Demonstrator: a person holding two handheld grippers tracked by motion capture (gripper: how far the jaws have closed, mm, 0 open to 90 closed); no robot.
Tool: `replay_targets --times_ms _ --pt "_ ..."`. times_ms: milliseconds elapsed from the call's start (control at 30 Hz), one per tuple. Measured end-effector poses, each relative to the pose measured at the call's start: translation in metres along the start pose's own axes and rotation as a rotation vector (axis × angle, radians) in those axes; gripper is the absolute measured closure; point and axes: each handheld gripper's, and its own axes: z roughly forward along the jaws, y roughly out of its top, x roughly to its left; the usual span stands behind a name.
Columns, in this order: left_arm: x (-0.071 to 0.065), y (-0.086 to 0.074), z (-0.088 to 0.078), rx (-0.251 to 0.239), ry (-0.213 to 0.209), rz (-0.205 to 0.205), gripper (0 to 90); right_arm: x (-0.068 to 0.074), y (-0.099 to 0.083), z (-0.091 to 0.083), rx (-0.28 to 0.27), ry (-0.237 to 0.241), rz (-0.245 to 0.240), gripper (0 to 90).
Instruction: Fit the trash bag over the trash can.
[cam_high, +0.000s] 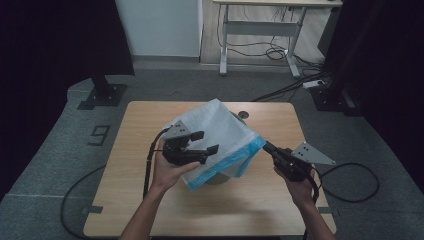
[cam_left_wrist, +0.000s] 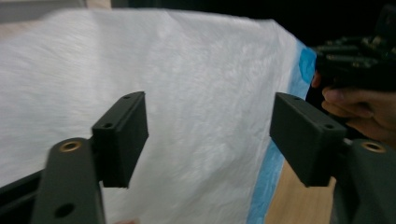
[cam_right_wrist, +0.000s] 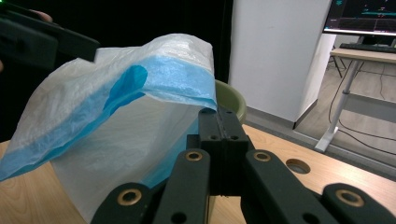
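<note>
Grey carpet surrounds the wooden counter, where a white bag with a blue rim drapes over a green bin. Left claw gapes wide beside the bag, pads clear of it; right claw pinches the bag's blue edge.

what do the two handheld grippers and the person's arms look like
Both are black, each with two flat rectangular jaws on linked bars with brass-coloured pivots. The left gripper and right gripper each carry a grey three-cornered plate and trail a black cable. The forearms are bare, with no sleeves visible.
</note>
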Motion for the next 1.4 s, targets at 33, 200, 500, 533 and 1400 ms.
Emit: replay_targets --times_ms 33,200,500,533,1400 --pt "-0.002 -0.001 0.006 0.016 -0.01 0.004 24.1 0.0 0.0 0.0 0.002 0.001 0.002 88.8" --pt "-0.007 -0.004 0.023 0.06 -0.017 0.015 22.3 0.002 -0.001 0.0 -0.003 0.011 0.009 88.8" --pt "-0.015 -0.008 0.04 0.125 -0.029 0.031 43.2 0.004 0.001 -0.004 -0.014 0.024 0.011 88.9" --pt "-0.016 -0.008 0.041 0.129 -0.03 0.033 45.6 0.004 0.002 -0.004 -0.015 0.024 0.01 88.8" --pt "-0.009 -0.007 0.034 0.098 -0.178 -0.036 89.6 -0.002 0.001 -0.005 -0.007 0.026 0.034 88.7"
